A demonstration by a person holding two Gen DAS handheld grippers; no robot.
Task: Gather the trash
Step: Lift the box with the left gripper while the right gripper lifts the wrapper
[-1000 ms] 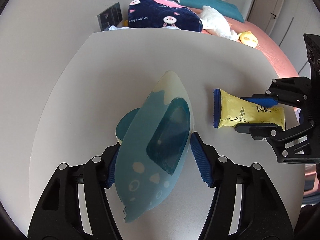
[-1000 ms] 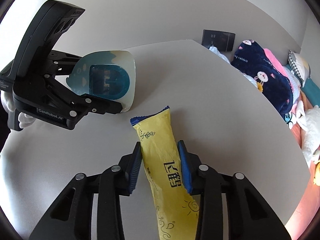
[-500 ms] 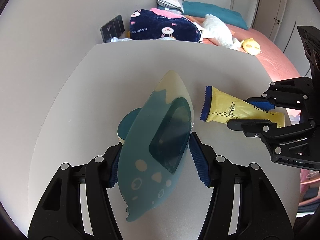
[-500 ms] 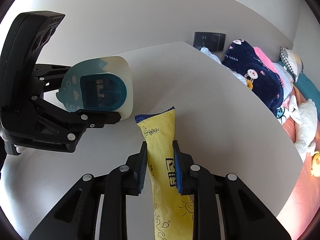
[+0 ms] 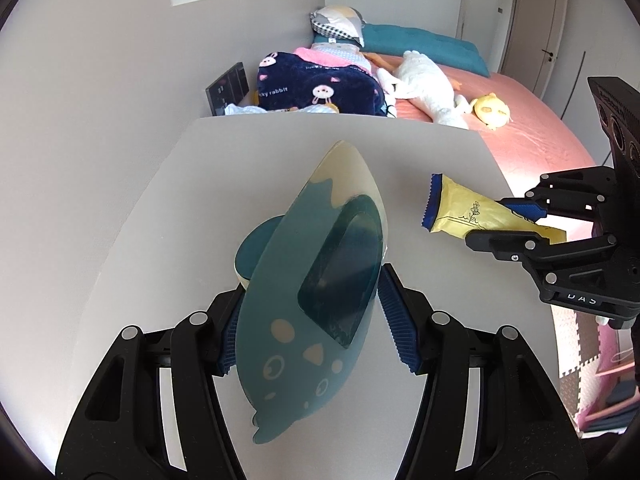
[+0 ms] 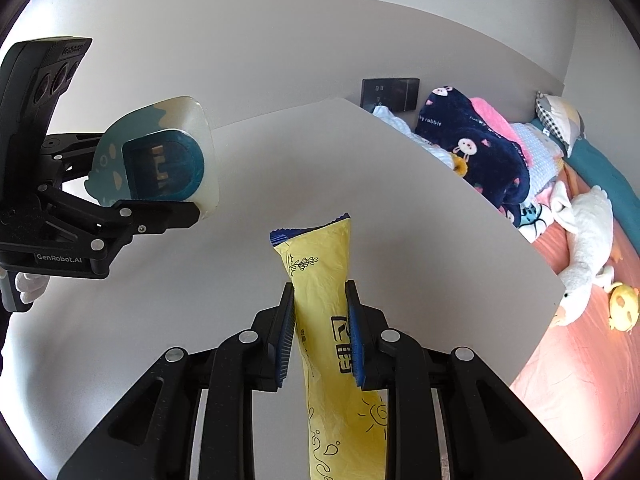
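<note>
My left gripper [image 5: 312,320] is shut on a small teal and cream bin with a cat-face lid [image 5: 316,280], held tilted above the white table [image 5: 200,184]. It also shows in the right wrist view [image 6: 160,160], with the left gripper [image 6: 152,212] around it. My right gripper [image 6: 320,332] is shut on a long yellow wrapper with a blue end [image 6: 324,280], lifted off the table. In the left wrist view the wrapper [image 5: 464,212] hangs to the right of the bin, in the right gripper [image 5: 516,224].
Beyond the table's far edge lies a pink bed [image 5: 532,128] with a navy rabbit blanket [image 5: 316,88], a white plush toy [image 5: 424,80] and a yellow toy [image 5: 492,110]. A dark wall socket [image 6: 390,94] sits by the table's far corner.
Both grippers have risen from the table with their loads. The right gripper closed tighter on the wrapper and lifted it. The bin tilted up slightly.
</note>
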